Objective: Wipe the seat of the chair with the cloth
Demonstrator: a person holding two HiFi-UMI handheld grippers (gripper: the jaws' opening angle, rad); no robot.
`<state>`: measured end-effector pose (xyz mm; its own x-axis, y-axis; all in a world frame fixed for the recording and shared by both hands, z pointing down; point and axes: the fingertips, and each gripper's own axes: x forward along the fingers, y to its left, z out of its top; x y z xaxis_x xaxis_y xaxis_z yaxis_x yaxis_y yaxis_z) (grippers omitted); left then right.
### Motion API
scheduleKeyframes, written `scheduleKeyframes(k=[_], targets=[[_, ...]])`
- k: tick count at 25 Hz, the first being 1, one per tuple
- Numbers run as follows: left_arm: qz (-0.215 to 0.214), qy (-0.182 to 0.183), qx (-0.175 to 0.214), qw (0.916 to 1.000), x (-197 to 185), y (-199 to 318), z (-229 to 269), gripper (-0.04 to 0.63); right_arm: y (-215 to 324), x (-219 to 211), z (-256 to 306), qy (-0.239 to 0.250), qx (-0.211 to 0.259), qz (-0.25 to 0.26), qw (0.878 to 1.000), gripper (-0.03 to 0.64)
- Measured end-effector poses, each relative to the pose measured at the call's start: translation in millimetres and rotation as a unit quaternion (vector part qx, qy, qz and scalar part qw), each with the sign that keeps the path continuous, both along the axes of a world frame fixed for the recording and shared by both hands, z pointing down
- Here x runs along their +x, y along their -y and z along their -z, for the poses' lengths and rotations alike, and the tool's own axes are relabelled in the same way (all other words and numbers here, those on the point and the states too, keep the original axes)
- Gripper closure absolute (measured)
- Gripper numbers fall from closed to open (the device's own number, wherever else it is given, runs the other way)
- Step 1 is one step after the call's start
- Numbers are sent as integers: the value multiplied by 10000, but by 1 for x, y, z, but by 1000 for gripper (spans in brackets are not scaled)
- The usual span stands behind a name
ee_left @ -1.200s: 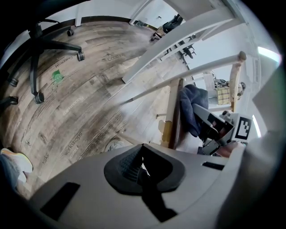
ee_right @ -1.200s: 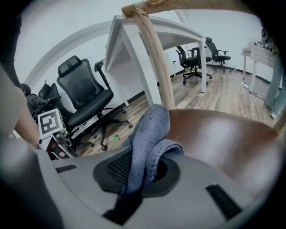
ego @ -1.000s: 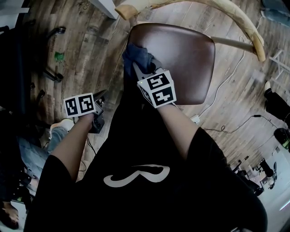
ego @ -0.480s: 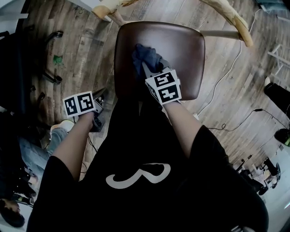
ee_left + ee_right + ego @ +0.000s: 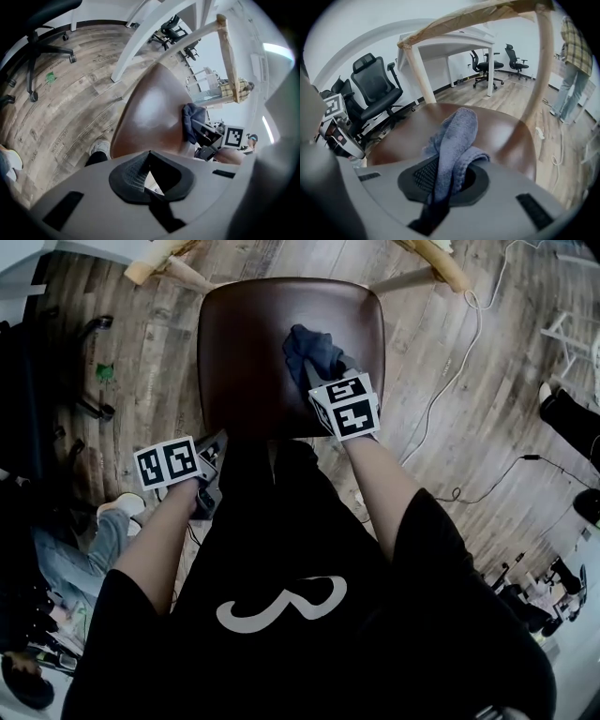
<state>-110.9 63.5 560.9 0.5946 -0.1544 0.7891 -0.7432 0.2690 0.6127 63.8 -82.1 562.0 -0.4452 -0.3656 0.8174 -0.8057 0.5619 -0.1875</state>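
– So, where is the cloth (image 5: pixel 312 351)?

– On the right half of the glossy brown chair seat (image 5: pixel 248 343), bunched into a dark blue heap. The right tool (image 5: pixel 319 371) is pinching one fold of it. The fabric fills the slot between its jaws, and the rest spills forward onto the seat.

– And the other one?

– The left tool (image 5: pixel 214 442) is off the seat, just beside its front left corner and above the wooden floor (image 5: pixel 141 352). Its jaws are pressed together at the tips and hold nothing. It is well apart from the cloth.

– What's around the chair?

– A pale wooden frame (image 5: pixel 441 261) rises behind the seat. A white cable (image 5: pixel 466 340) trails over the planks to the right. Beyond the chair stand a white bench (image 5: pixel 454 40) and some black office chairs (image 5: pixel 375 91).
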Motion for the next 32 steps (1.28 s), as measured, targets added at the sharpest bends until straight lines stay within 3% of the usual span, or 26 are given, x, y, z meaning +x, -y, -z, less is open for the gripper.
scheduleKeyframes(k=[14,23,32], targets=[[-467,-79,-18,9989,64,-23,-1,581,4,97,1,-235,178,-384,9988,572],[-682,-179,-26,9975,89,-36,-2,581,3,162,-1,-126,-85,-1375,9904,572],[-695,-215,-12,9974,97,-50,-2,581,-4,187,7,-7,-23,-1821,9833,572]])
